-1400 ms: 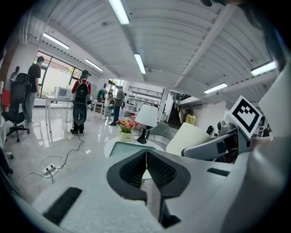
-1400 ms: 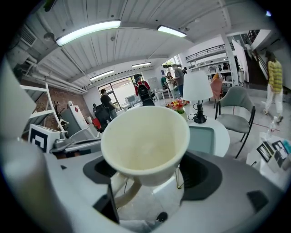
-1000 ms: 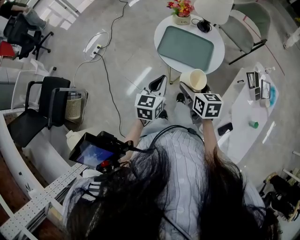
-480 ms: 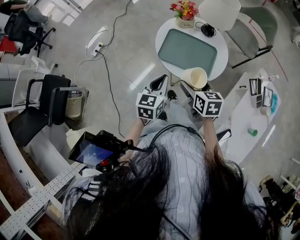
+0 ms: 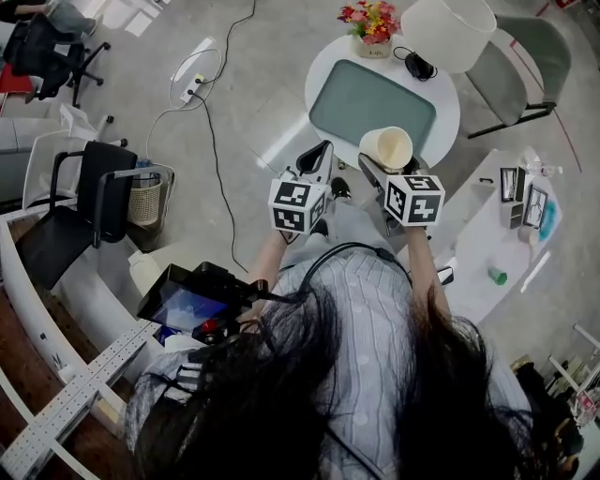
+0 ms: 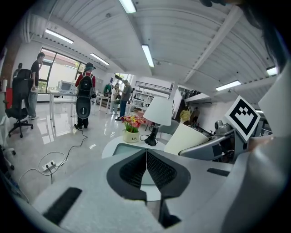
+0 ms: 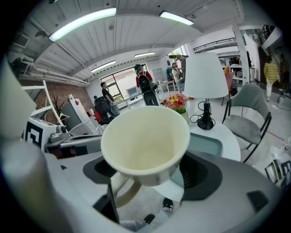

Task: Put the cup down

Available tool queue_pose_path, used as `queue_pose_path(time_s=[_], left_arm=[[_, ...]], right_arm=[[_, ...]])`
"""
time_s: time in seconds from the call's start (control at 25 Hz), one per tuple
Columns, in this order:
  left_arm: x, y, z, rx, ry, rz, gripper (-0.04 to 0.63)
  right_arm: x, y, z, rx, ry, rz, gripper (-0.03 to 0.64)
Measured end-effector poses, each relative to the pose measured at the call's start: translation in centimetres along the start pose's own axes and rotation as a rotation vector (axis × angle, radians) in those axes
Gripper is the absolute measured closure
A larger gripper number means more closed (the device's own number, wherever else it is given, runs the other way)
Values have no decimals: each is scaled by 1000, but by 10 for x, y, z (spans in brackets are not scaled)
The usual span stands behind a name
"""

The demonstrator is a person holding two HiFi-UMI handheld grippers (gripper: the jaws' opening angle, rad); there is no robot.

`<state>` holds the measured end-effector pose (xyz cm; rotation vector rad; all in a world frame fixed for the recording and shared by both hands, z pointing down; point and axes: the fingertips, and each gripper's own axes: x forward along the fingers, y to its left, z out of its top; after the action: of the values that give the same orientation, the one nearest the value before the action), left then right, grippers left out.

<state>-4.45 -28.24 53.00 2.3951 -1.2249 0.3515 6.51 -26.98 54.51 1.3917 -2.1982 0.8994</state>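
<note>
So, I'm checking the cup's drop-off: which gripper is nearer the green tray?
Right. The right gripper, holding the cup, is at the near edge of the tray; the left gripper, shut, is further left, off its corner.

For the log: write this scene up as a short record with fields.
cup: empty, mouth up, held in the air near the table's edge
right tool: shut on cup
left tool: shut, nothing between its jaws
table: round, white; bears tray, lamp, flowers
task state: cup not yet set down
</note>
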Motion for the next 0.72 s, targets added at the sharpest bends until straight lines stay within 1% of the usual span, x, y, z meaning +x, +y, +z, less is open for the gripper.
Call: queue_pose_path(time_s=[0.28,0.72], left_arm=[[26,5,2,-1,26,26,578],[46,20,1,0,62,51,578]], right_arm=[[30,-24,13,-22,32,33,218],[86,-44,28,-110,85,67,218]])
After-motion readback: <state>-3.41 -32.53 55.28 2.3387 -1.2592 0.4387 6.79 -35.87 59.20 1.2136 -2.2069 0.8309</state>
